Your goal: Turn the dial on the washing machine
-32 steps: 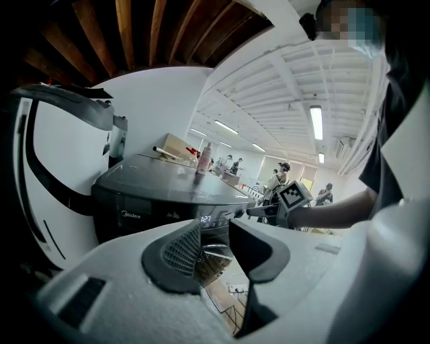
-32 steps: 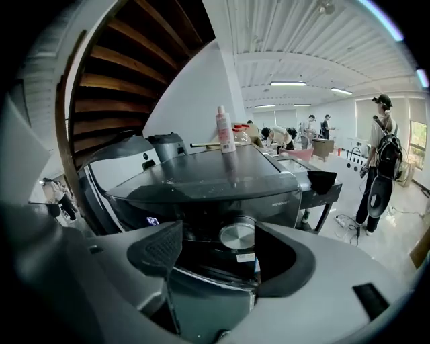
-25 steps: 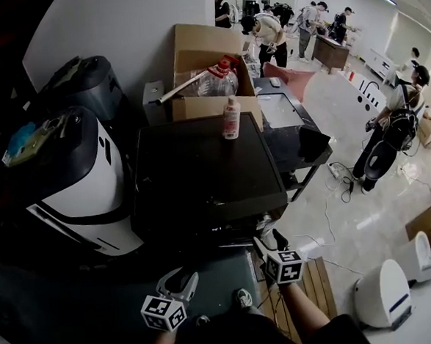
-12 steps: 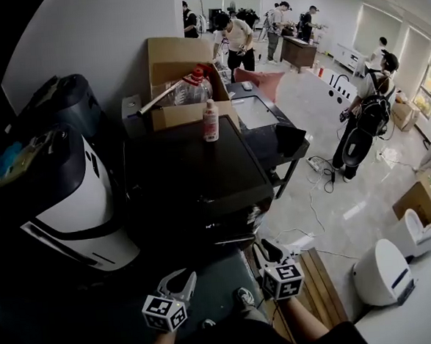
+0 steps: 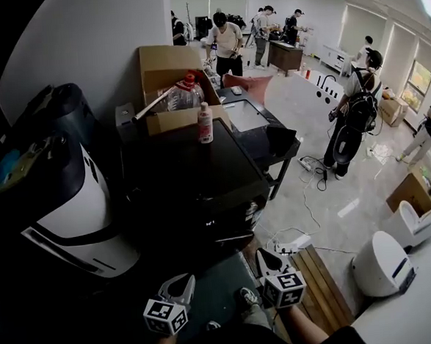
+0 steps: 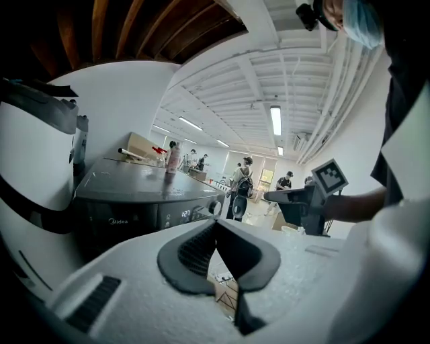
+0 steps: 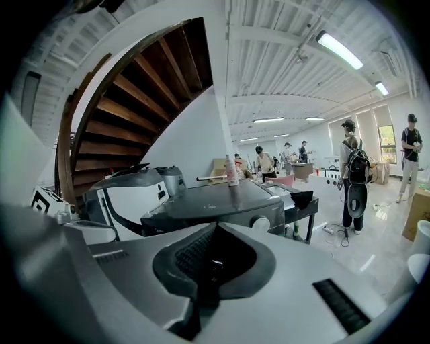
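The pale floor [image 5: 350, 202] carries the dark washing machine [image 5: 186, 177] in the centre of the frame. On its flat top one white bottle [image 5: 205, 123] stands upright, near the back edge. A wooden pallet [image 5: 322, 281] lies on the floor at lower right.

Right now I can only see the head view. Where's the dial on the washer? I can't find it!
Observer: The right gripper view shows it. The dial is a round knob at the right end of the washer's front panel.
Operator: Am I touching it yet?
Observer: No. The right claw has just closed on nothing, and the dial sits apart, beyond its tips.
Operator: What about my other one?
Observer: In the left gripper view, the left claw has just closed too, with nothing between its pads.
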Available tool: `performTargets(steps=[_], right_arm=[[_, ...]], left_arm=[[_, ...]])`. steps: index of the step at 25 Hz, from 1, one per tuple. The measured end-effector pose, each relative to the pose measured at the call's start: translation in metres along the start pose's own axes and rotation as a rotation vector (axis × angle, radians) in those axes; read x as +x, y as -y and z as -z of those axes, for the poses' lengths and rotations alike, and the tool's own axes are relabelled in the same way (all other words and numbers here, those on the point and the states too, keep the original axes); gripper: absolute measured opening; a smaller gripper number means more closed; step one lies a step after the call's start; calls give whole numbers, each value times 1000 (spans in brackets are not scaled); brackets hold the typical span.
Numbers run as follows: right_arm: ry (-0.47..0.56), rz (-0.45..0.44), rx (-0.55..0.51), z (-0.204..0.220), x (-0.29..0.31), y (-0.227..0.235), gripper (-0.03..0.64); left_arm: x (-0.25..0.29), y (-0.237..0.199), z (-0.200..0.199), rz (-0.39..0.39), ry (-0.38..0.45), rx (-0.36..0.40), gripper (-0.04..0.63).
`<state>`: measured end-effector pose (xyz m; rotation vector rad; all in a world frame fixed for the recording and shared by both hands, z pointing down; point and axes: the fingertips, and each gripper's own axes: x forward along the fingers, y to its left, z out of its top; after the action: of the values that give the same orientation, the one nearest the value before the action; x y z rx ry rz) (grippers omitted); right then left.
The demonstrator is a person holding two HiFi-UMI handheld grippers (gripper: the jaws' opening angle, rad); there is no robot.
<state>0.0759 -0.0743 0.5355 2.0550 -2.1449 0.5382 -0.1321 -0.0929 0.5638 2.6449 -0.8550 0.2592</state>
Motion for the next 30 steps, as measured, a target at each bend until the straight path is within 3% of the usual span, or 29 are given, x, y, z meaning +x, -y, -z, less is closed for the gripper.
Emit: performTargets(steps=[12, 30], right_arm=[[-36, 1, 3, 27, -18, -24, -2], [-48, -20, -6, 32, -21, -27, -2]], left_arm=[[-23, 2, 11, 1, -1, 4, 12], [-26, 13, 16, 13, 6, -10, 12]])
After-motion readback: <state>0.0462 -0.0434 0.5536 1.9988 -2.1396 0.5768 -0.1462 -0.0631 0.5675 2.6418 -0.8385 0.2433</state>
